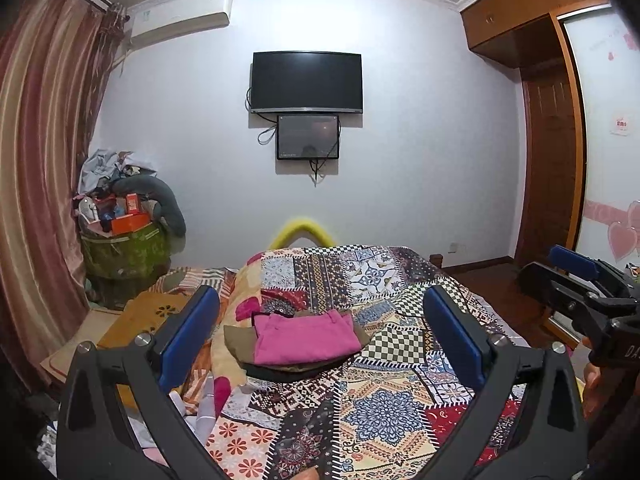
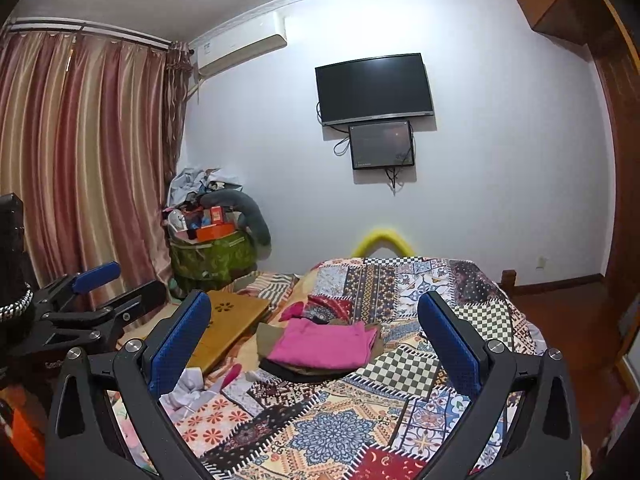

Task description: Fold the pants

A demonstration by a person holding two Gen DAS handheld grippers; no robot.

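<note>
Both the left gripper (image 1: 320, 336) and right gripper (image 2: 316, 340) are hovering spread wide, empty, above folded pink pants (image 1: 304, 338) lying on the patchwork bed (image 1: 380, 400).

Folded pants (image 1: 306, 338) on quilted bed (image 1: 384, 408)

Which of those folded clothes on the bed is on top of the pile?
The bright pink piece tops the pile; the brown garment and a dark one lie underneath it.

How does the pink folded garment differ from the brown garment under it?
The pink garment lies on top, fully visible; the brown garment lies beneath, showing only at its edges. The pink one is bright, the brown one dull. The brown one spreads wider. Both lie folded flat on the patchwork bedspread.
</note>
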